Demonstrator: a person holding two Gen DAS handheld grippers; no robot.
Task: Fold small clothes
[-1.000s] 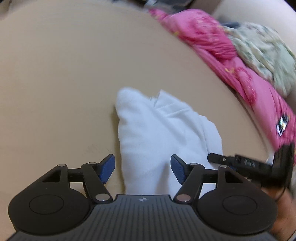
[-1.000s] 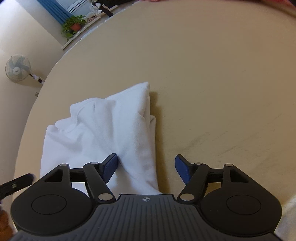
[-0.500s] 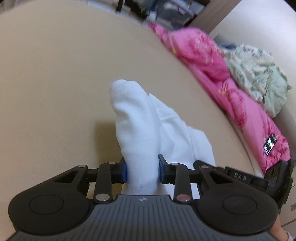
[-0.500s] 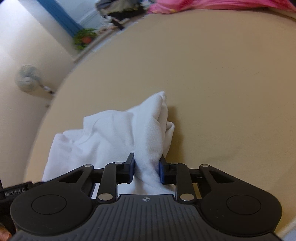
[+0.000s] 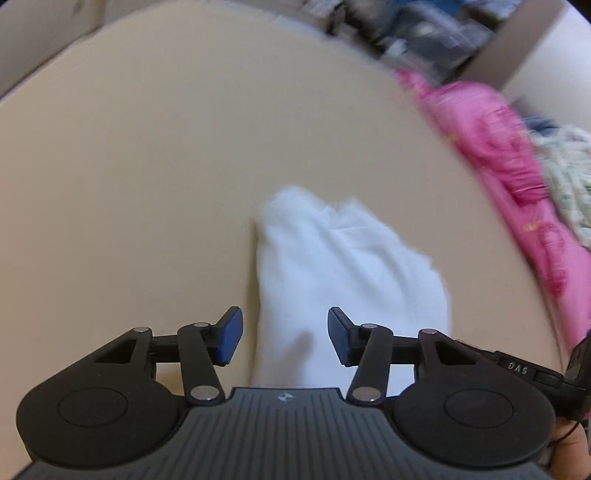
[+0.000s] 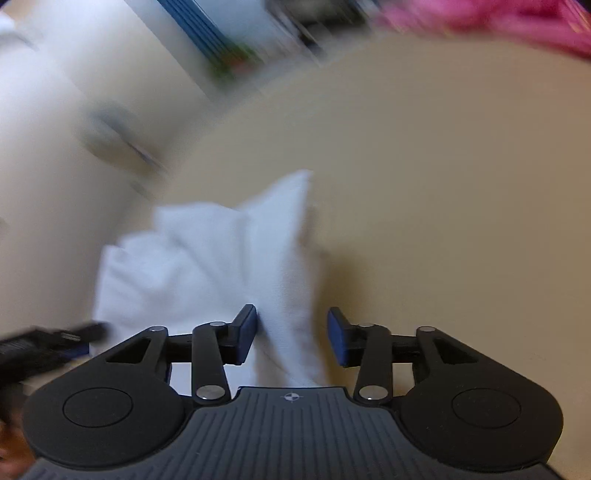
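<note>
A small white garment lies bunched on the tan surface, and it also shows in the right wrist view. My left gripper is open, its blue pads on either side of the garment's near left edge, not pinching it. My right gripper is open over the garment's near right edge, with the left pad touching the cloth. The right gripper's body shows at the lower right of the left wrist view. Both views are blurred by motion.
A pink garment and a pale flowered one lie piled along the right side of the surface. Dark clutter sits beyond the far edge. In the right wrist view a wall and a blurred fan stand at the left.
Both grippers were open, then shut on the white garment half a second ago, and have now opened and let it go. The garment has settled back onto the surface.
</note>
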